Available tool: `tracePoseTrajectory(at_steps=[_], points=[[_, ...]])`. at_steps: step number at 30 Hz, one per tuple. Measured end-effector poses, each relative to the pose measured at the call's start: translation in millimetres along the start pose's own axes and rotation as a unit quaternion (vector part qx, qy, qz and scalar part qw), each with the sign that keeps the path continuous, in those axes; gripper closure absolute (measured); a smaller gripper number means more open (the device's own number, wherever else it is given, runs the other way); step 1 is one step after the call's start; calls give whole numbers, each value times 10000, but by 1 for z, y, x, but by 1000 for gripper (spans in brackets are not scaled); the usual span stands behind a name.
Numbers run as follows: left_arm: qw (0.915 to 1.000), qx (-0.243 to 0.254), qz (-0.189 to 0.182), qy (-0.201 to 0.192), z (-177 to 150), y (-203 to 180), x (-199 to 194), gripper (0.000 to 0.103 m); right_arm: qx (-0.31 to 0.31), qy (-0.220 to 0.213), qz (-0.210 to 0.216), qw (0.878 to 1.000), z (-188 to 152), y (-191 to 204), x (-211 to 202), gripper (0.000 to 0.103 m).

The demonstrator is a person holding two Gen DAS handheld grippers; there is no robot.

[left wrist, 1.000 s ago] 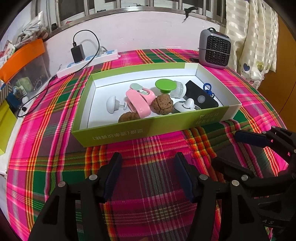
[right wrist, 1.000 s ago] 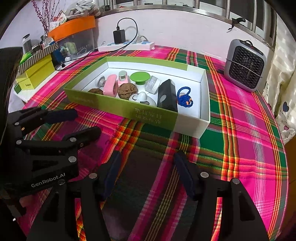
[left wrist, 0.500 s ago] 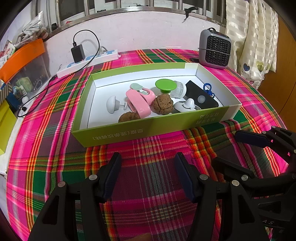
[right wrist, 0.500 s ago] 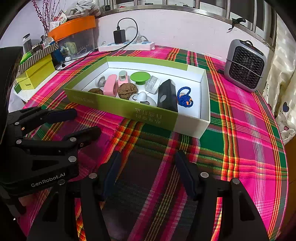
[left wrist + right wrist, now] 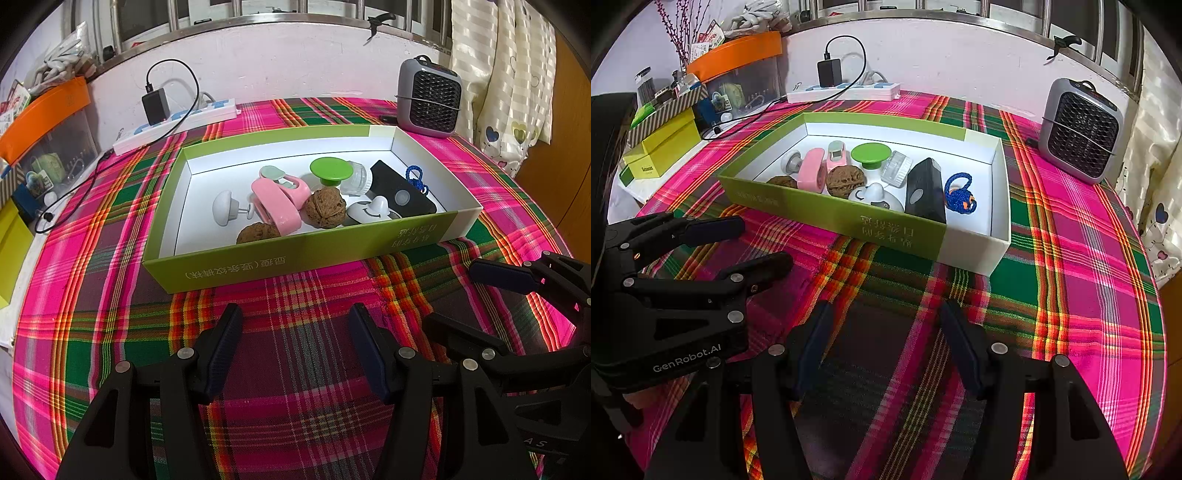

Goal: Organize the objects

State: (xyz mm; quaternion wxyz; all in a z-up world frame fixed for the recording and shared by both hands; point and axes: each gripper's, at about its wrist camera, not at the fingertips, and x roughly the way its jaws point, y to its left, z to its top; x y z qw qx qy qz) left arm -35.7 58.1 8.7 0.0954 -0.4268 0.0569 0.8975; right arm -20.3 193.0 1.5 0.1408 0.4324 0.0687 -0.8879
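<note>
Both grippers hang empty with fingers spread: left gripper (image 5: 295, 325), right gripper (image 5: 884, 321). Ahead of the fingertips, the green box (image 5: 295, 258) holds 2 walnuts (image 5: 325, 210) among small items.

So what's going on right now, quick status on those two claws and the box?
Left gripper open, empty; right gripper open, empty. Both short of the green-and-white cardboard box, small items inside. Nothing between them but plaid tablecloth.

A pink, green and orange plaid tablecloth (image 5: 110, 314) lies under a lime-green box (image 5: 295, 264) with white inside, holding brown walnuts (image 5: 325, 207), a pink clip (image 5: 277, 203) and a blue cord (image 5: 958, 197).
</note>
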Motion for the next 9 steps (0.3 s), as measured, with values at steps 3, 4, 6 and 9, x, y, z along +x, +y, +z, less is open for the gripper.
tracePoseTrajectory(at_steps=[3, 4, 6, 9], points=[[10000, 0, 1, 0, 0, 0, 0, 43, 0, 1, 0, 10000, 0, 0, 0, 42], [10000, 0, 1, -1, 0, 0, 0, 43, -1, 1, 0, 10000, 0, 0, 0, 42], [10000, 0, 1, -1, 0, 0, 0, 43, -1, 1, 0, 10000, 0, 0, 0, 42], [10000, 0, 0, -1, 0, 0, 0, 43, -1, 1, 0, 10000, 0, 0, 0, 42]])
